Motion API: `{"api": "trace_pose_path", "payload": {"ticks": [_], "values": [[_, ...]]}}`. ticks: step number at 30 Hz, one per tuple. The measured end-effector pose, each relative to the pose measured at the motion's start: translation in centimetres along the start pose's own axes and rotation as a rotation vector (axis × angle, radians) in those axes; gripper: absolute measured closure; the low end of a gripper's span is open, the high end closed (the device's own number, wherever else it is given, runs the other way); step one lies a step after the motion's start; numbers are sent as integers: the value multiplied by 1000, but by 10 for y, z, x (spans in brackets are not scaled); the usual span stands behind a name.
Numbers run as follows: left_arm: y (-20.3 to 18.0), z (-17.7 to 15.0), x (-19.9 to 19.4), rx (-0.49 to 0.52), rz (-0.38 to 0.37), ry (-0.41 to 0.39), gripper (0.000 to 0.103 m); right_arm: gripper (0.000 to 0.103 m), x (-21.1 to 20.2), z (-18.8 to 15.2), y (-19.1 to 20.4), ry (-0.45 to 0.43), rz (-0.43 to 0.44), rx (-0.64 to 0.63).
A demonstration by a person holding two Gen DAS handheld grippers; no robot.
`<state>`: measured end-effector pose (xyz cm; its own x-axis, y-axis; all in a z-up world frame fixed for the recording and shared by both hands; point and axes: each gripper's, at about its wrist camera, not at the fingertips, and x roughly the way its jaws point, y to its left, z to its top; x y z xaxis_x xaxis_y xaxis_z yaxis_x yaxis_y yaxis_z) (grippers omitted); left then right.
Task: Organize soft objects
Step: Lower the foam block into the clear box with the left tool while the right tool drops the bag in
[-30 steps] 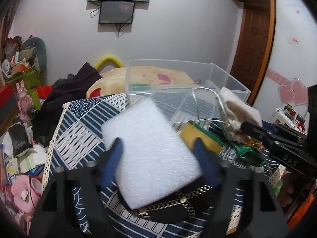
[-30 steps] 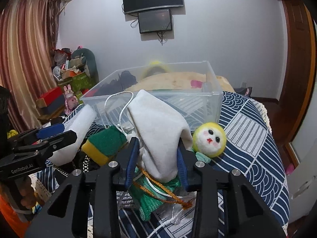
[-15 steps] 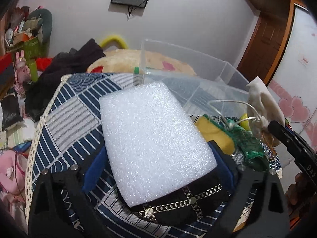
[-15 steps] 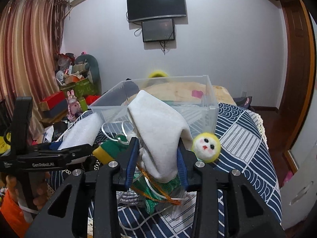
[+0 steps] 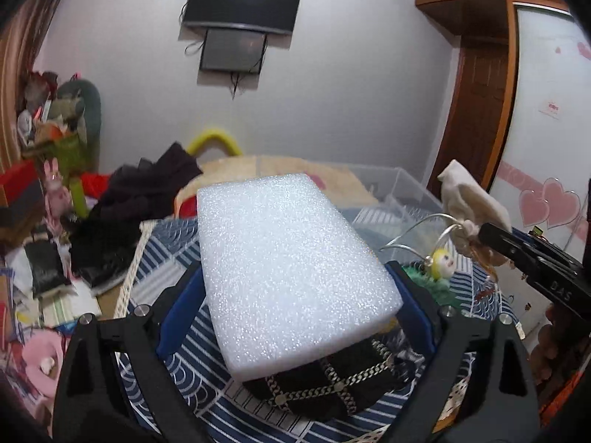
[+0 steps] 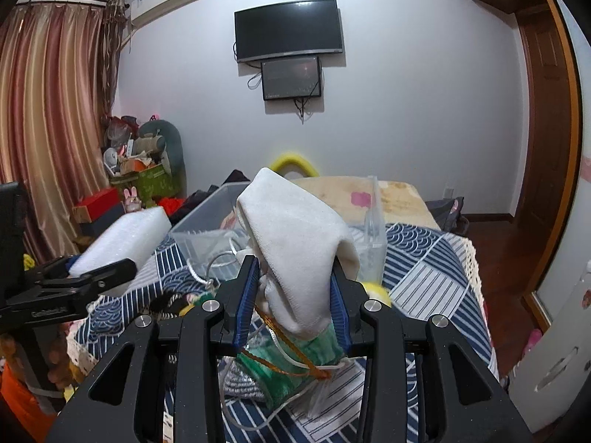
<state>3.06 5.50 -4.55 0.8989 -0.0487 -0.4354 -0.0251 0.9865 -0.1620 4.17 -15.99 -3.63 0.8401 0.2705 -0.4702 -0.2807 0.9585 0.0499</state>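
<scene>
Blue-striped bedding filled both frames' lower half, with left tool clamped on a white foam block and right tool clamped on a cream pouch, both raised at centre, presumably for transfer into the clear bin.

Foam block held between the left gripper fingers, above a chain-trimmed bag at the bed's near edge. To its right, cloth pouch clamped in the right gripper, over a mesh bag. Doll head between them, on the bed. Behind, toward the bed's middle, a bin.
</scene>
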Motion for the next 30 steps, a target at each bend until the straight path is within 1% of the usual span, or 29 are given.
{"api": "trace_pose_path", "payload": {"ticks": [7, 11, 15, 18, 21, 25, 27, 30], "values": [[-16, 27, 8, 52, -32, -32, 9, 70, 4, 24, -4, -36, -12, -10], [-20, 44, 24, 66, -46, -39, 9, 70, 12, 41, -2, -54, -29, -33], [-18, 64, 48, 65, -57, -25, 9, 70, 21, 54, -1, -70, -48, -46], [-16, 74, 67, 67, -53, -2, 9, 70, 30, 61, 0, -75, -70, -56], [-14, 79, 93, 76, -67, 52, 9, 70, 42, 64, -1, -63, -79, -55], [-14, 81, 124, 84, -53, 119, 9, 70, 59, 60, -1, -22, -96, -69], [-14, 80, 141, 90, -49, 162, 9, 70, 69, 56, -2, 9, -104, -81], [-16, 78, 158, 95, -52, 206, 9, 70, 84, 49, -4, 65, -102, -93]]}}
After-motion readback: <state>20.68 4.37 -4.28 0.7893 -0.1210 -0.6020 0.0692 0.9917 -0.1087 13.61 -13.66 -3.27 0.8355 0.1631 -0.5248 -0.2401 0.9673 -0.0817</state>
